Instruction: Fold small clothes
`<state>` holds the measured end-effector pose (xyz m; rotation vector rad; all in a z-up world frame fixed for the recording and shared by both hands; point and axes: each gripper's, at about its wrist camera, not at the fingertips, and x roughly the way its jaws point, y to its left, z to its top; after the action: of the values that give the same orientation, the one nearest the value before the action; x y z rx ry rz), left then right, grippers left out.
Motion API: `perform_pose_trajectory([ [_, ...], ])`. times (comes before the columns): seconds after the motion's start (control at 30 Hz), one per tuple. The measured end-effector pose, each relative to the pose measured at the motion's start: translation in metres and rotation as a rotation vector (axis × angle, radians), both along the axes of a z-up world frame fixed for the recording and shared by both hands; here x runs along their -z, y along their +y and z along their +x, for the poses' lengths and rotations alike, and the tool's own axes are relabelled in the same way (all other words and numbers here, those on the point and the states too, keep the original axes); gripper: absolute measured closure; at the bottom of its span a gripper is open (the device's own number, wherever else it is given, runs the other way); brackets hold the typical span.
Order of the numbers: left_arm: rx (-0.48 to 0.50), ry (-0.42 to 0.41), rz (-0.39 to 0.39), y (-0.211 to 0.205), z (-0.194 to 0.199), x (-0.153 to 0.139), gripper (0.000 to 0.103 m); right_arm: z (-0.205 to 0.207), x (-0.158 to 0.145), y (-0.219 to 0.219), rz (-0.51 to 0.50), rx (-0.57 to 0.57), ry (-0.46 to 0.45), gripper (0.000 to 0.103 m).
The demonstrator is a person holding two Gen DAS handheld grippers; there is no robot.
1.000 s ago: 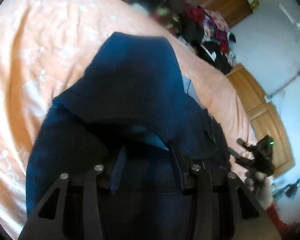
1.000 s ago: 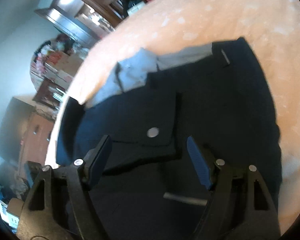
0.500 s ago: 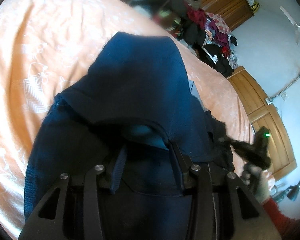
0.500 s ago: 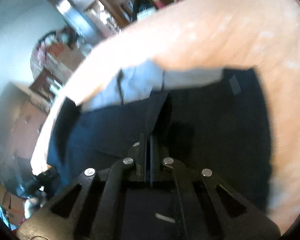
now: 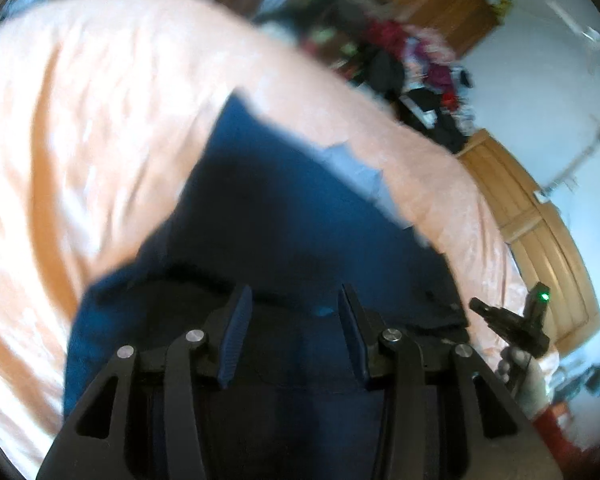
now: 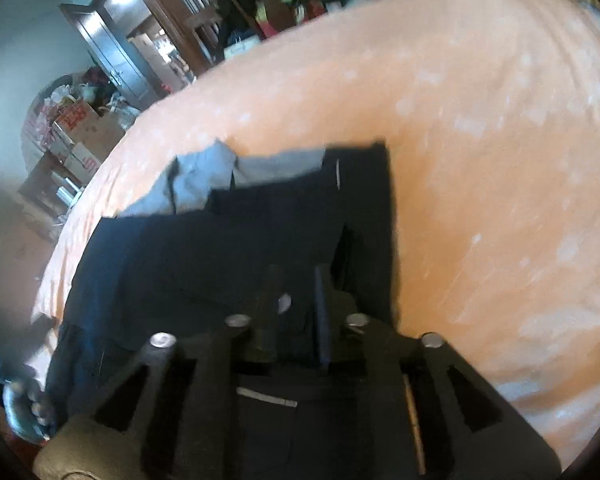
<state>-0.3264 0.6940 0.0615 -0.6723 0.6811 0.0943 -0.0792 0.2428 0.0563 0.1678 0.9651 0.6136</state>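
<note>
A navy garment (image 5: 292, 208) lies spread on the orange bedspread (image 5: 80, 120), with a pale grey inner part (image 5: 352, 164) showing at its far edge. My left gripper (image 5: 294, 312) is open low over the near part of the cloth, both blue pads bare. In the right wrist view the garment (image 6: 260, 240) looks almost black, grey lining (image 6: 204, 180) at its top. My right gripper (image 6: 295, 292) stands narrowly open over a pocket flap, a silver snap (image 6: 285, 302) showing between its fingers. The right gripper (image 5: 512, 328) also shows at the garment's right edge, held by a hand (image 5: 524, 372).
A heap of dark and red clothes (image 5: 400, 52) lies beyond the bed, with wooden wardrobe doors (image 5: 540, 232) to the right. Across the bedspread (image 6: 480, 140), cardboard boxes (image 6: 80, 128) and a door (image 6: 112, 52) stand off its far left side.
The raised navy fold in front of my left gripper has dropped flat onto the bed. My right gripper closed half a second ago and now shows a narrow gap. Both views are motion-blurred.
</note>
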Motion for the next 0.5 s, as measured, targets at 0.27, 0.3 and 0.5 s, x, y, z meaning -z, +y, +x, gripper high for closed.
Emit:
perform_pose_trajectory([
  [0.27,-0.076,0.288,0.025,0.051,0.050,0.056,0.067,0.001,0.053,0.068,-0.070,-0.283,0.135,0.068],
  [0.3,-0.094,0.257,-0.044,0.062,0.043,0.059,0.072,-0.001,0.058,0.065,-0.063,-0.292,0.125,0.068],
  [0.5,-0.113,0.297,-0.018,0.079,-0.005,0.047,0.074,-0.022,0.051,-0.003,-0.117,-0.194,0.152,0.065],
])
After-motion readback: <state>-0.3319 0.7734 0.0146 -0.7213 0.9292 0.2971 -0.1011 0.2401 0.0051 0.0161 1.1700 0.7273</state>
